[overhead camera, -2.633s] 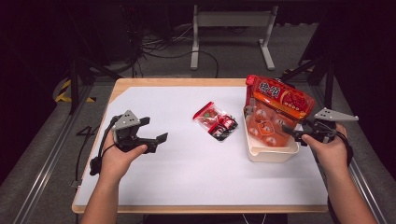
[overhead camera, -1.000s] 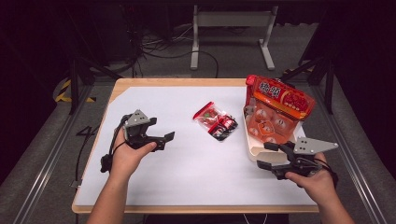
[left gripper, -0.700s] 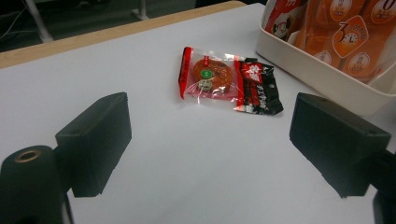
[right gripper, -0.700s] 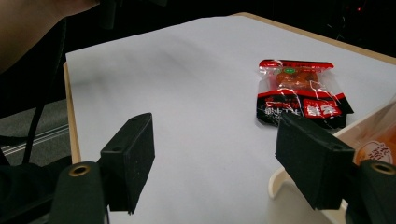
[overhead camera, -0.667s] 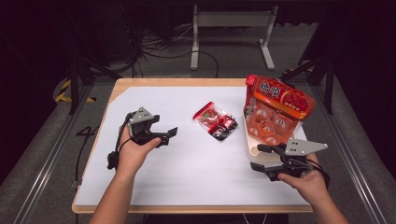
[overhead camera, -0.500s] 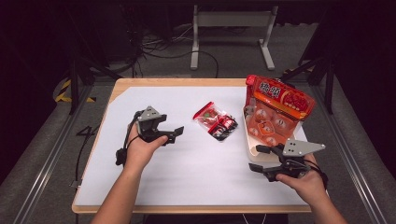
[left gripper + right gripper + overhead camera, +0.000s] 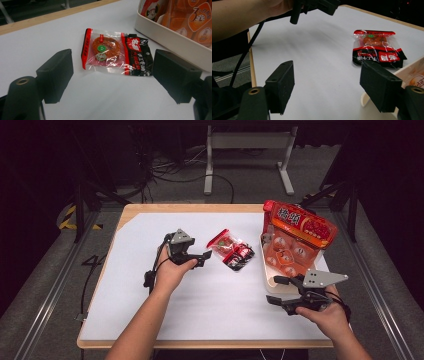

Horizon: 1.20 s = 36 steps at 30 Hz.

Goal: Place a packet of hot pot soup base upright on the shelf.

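The left gripper (image 7: 200, 258) has travelled right across the table and begun narrowing its wide, empty jaws, so the snack packet (image 7: 115, 51) now lies flat just ahead between them, ready for pickup, while the right gripper (image 7: 281, 291) waits open beside the white tray (image 7: 265, 270).

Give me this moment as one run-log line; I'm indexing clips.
left gripper: open, jaws just closing slightly, nearing snack packet | right gripper: open, beside white tray

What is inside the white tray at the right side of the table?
The white tray holds orange snack packets, and a large red bag lies over its far end. The bag and the packets hide the tray's bottom and anything beneath them.
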Tool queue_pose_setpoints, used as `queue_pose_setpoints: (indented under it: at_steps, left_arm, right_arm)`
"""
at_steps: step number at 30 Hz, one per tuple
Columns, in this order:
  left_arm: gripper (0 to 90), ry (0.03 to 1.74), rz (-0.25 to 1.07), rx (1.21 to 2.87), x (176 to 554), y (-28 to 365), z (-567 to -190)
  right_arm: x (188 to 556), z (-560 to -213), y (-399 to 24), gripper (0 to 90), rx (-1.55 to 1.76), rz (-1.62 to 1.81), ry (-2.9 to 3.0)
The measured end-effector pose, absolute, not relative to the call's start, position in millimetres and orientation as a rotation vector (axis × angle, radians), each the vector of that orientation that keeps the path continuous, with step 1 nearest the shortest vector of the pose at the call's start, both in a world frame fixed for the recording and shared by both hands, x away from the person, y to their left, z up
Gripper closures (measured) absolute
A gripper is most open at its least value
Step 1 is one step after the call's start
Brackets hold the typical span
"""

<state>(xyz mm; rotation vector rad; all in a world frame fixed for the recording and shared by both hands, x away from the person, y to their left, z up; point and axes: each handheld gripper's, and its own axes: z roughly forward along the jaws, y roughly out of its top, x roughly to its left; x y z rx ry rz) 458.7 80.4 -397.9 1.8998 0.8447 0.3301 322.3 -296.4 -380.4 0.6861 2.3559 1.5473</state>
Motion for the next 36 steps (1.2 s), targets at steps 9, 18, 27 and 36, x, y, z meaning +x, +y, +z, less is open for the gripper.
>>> queue_pose_setpoints:
  at_steps: [9, 18, 27, 36]
  left_arm:
    - [25.0, 0.862, 0.353, 1.895, 482, 72, -413]
    - [38.3, 0.909, 0.297, 1.897, 503, 67, -439]
    - [45.4, 0.966, 0.269, 1.885, 512, 67, -450]
    - [46.4, 0.939, 0.325, 2.001, 509, 55, -436]
  right_arm:
    - [322, -378, -296, 28.4, 0.685, 1.562, 2.346]
    - [316, -379, -297, 28.4, 0.696, 1.542, 2.358]
    - [313, -383, -292, 28.1, 0.709, 1.535, 2.376]
    - [309, -388, -293, 28.0, 0.731, 1.506, 2.391]
